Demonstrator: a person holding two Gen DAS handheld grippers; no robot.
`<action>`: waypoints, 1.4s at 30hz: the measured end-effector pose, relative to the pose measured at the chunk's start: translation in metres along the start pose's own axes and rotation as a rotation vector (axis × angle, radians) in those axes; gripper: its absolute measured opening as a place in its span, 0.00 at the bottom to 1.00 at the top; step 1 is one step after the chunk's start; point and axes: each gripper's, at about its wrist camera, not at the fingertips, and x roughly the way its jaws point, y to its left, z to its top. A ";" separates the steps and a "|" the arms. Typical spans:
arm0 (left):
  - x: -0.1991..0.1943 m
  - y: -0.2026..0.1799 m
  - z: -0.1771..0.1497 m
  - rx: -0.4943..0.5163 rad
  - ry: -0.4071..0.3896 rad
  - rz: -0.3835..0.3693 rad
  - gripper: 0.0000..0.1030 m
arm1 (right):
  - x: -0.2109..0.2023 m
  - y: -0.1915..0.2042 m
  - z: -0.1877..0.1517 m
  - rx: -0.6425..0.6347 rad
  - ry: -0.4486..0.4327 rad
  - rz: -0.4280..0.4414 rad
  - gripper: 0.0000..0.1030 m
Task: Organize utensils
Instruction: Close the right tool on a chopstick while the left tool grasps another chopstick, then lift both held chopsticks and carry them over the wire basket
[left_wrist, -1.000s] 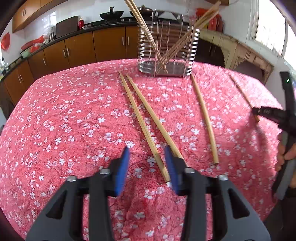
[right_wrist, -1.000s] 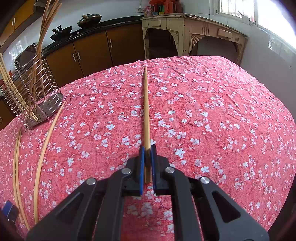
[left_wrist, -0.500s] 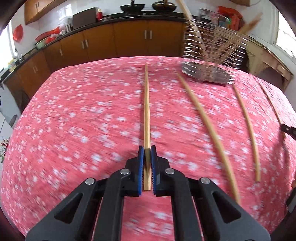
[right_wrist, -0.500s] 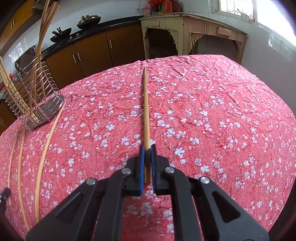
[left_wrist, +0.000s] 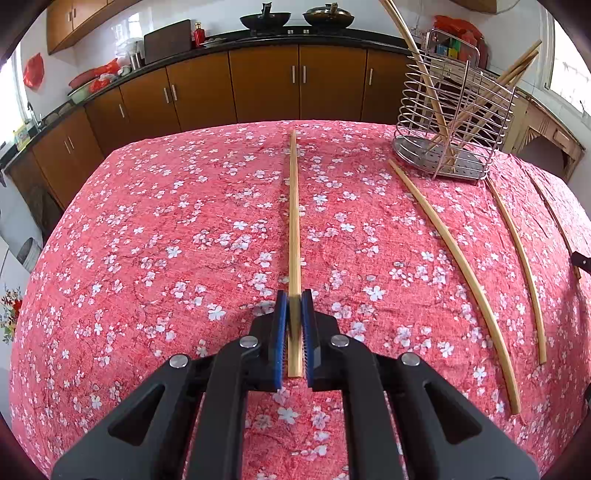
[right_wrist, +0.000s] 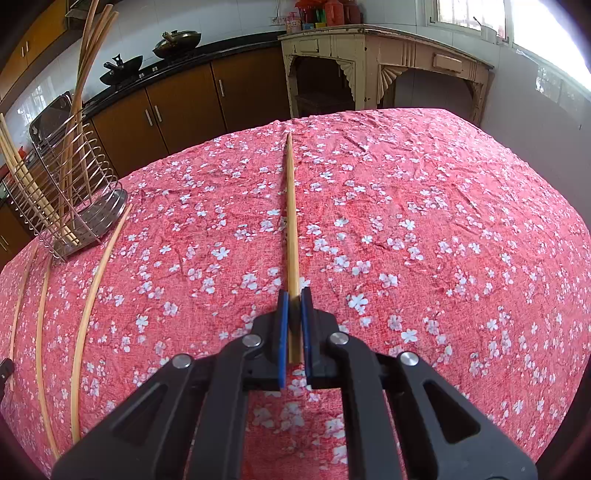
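while both grippers (left_wrist: 294, 325) (right_wrist: 293, 321) clamp chopsticks (left_wrist: 294, 229) (right_wrist: 291, 221), brown cabinets (left_wrist: 266, 85) edge the red floral tablecloth (left_wrist: 166, 240)

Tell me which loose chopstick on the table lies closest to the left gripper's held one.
The long one running from the wire rack toward the near edge, just right of the left gripper. The other loose stick lies farther right.
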 end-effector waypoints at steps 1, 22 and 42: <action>0.000 0.000 0.000 0.005 0.000 0.000 0.10 | 0.000 0.000 0.000 0.001 0.000 0.001 0.08; -0.007 -0.011 -0.012 0.040 0.002 0.028 0.12 | -0.005 0.003 -0.008 -0.015 0.003 -0.010 0.08; -0.045 -0.007 -0.021 0.104 -0.109 0.020 0.07 | -0.039 -0.003 -0.004 -0.039 -0.112 -0.005 0.08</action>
